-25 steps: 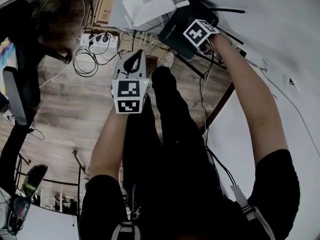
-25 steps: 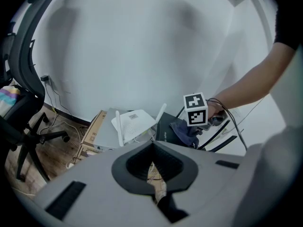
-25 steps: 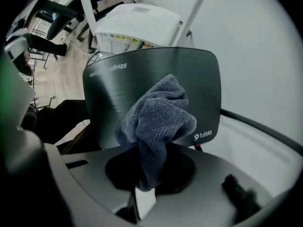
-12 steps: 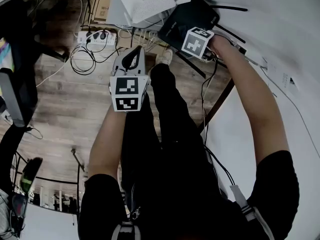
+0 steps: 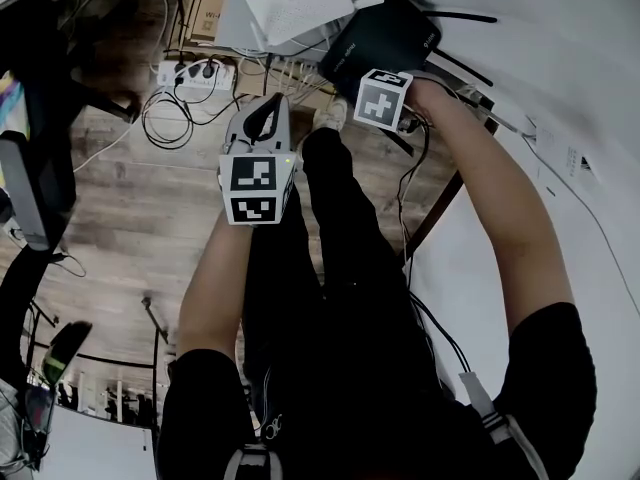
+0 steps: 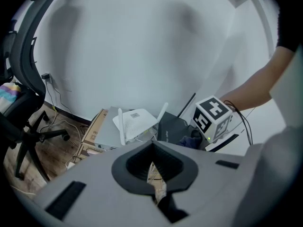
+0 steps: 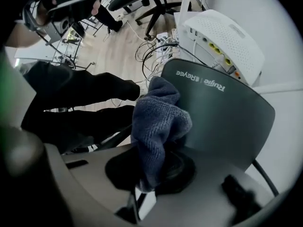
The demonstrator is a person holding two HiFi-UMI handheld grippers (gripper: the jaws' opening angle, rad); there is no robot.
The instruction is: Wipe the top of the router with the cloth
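An office-like workroom: a swivel office chair (image 6: 28, 122) on a star base stands on wood-plank floor (image 5: 130, 218), with more chairs (image 7: 156, 1) farther off. Against the plain white wall (image 6: 142, 46) a white router (image 5: 295, 3) and a black router (image 5: 385, 43) sit by a cardboard box (image 5: 208, 8), and a loaded power strip (image 5: 195, 73) and loose cable coils (image 5: 168, 120) lie on the floor nearby

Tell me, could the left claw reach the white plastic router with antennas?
Probably yes: the left claw hangs empty in open air facing the white plastic router, with nothing between them. The right claw, holding the blue cloth, is off to the side on the black router.
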